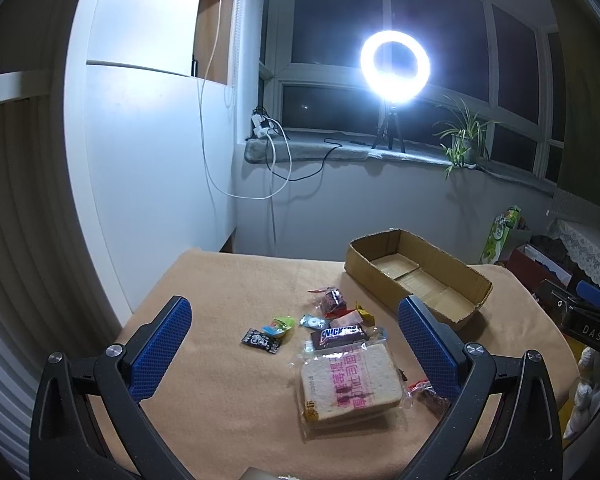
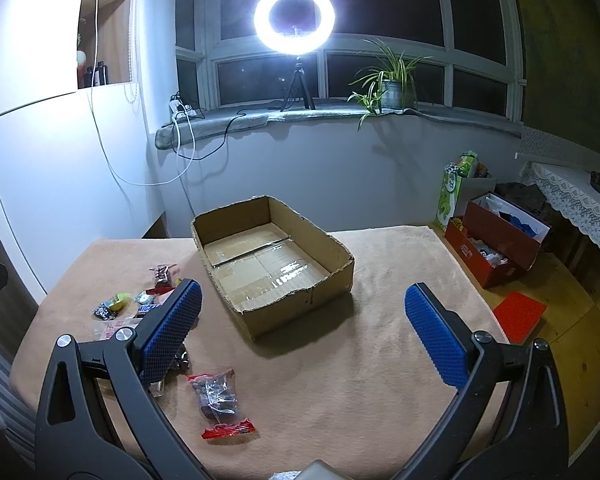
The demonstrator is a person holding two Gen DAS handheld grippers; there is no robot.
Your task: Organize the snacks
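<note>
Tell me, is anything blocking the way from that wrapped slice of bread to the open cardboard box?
Nothing visible does. The clear-wrapped slice of bread lies on the peach cloth-covered table, the empty brown cardboard box beyond it. Only small sweets and a Snickers bar lie between, all low and flat.

Left tool, right tool agape

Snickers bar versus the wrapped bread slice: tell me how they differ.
The Snickers bar is small, narrow and in a dark opaque wrapper with white lettering; the bread slice is much bigger, square and pale, in a clear bag with pink print. The Snickers bar lies farther from the left gripper, the bread slice nearer. Both lie flat, touching, on the tan cloth, outside the cardboard box.
</note>
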